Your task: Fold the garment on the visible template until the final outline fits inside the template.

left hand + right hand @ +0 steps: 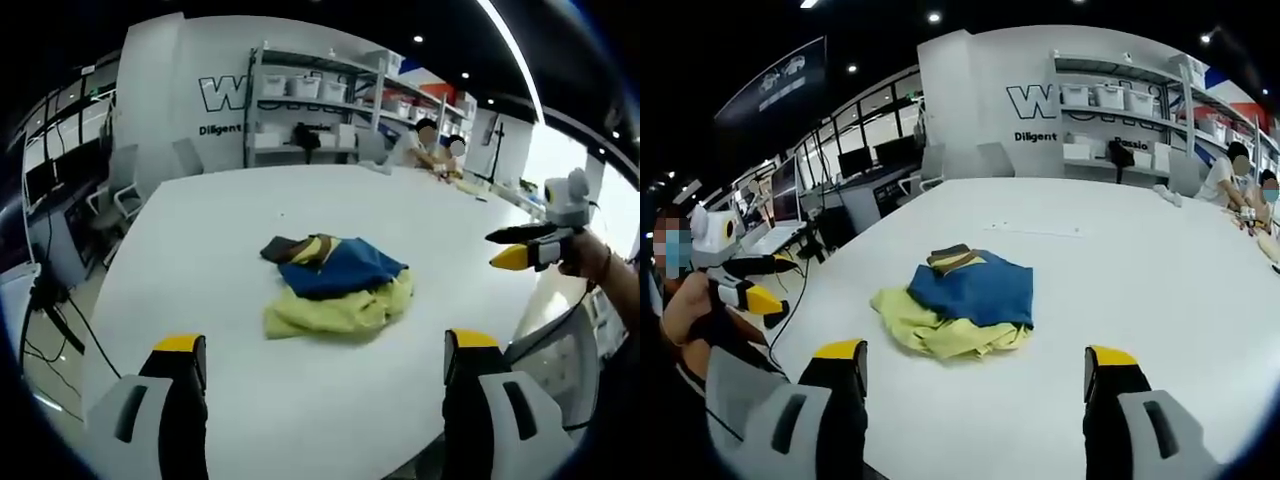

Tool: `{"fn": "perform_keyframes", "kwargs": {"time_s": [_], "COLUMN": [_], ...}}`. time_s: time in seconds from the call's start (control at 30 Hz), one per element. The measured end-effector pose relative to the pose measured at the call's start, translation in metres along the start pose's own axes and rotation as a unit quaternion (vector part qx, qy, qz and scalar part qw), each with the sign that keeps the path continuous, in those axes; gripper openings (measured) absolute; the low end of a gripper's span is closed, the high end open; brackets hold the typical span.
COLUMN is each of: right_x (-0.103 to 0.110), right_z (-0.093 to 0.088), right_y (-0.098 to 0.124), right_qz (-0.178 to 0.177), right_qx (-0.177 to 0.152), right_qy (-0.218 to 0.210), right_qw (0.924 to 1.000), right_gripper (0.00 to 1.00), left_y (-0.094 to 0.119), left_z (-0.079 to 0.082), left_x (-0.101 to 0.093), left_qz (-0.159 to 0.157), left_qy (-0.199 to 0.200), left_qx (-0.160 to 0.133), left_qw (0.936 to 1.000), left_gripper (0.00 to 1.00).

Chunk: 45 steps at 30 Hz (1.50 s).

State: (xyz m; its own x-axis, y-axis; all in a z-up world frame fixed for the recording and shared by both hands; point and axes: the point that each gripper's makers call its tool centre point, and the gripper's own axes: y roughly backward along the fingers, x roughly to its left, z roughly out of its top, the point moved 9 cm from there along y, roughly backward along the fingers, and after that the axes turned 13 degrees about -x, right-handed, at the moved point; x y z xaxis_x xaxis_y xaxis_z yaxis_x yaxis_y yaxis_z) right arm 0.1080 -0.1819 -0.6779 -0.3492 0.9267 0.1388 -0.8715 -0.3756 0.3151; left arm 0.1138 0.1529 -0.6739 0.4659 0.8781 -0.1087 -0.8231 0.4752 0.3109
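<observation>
Garment [338, 283], blue and yellow, lies bunched on the white tabletop [300, 200]. Both grippers' jaws gape wide near it, holding nothing.

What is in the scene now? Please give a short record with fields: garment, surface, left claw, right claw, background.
garment: blue and yellow garment, crumpled in a heap, not folded flat
surface: white table; no template outline can be made out
left claw: open, apart from the garment, holding nothing
right claw: open, apart from the garment, holding nothing
background: shelves with bins by a wall; seated people at the table's far end
</observation>
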Motion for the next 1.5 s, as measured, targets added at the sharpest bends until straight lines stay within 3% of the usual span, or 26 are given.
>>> {"fn": "perform_keyframes", "kwargs": {"time_s": [0.47, 1.03, 1.07, 1.2, 1.5], "right_x": [-0.001, 0.002, 0.001, 0.000, -0.002], "right_z": [0.003, 0.001, 0.003, 0.004, 0.001], "right_y": [0.003, 0.005, 0.004, 0.004, 0.003], "right_qz": [-0.004, 0.002, -0.011, -0.007, -0.008], "right_qx": [-0.015, -0.011, -0.022, -0.029, -0.018], "right_qy": [-0.008, -0.010, -0.017, -0.026, -0.018], "right_qw": [0.9998, 0.9999, 0.9995, 0.9992, 0.9997], "right_gripper": [0.87, 0.84, 0.84, 0.83, 0.83], "left_y": [0.004, 0.007, 0.007, 0.008, 0.008], "left_z": [0.000, -0.001, 0.000, 0.003, 0.001], "left_x": [0.003, 0.008, 0.009, 0.010, 0.013], "left_qz": [0.007, 0.011, 0.013, 0.013, 0.017], "left_qy": [0.010, 0.016, 0.020, 0.021, 0.018], "left_qx": [-0.001, 0.003, -0.001, -0.011, 0.001], "left_qw": [0.9999, 0.9998, 0.9997, 0.9996, 0.9997], "left_gripper": [0.95, 0.94, 0.93, 0.93, 0.92]}}
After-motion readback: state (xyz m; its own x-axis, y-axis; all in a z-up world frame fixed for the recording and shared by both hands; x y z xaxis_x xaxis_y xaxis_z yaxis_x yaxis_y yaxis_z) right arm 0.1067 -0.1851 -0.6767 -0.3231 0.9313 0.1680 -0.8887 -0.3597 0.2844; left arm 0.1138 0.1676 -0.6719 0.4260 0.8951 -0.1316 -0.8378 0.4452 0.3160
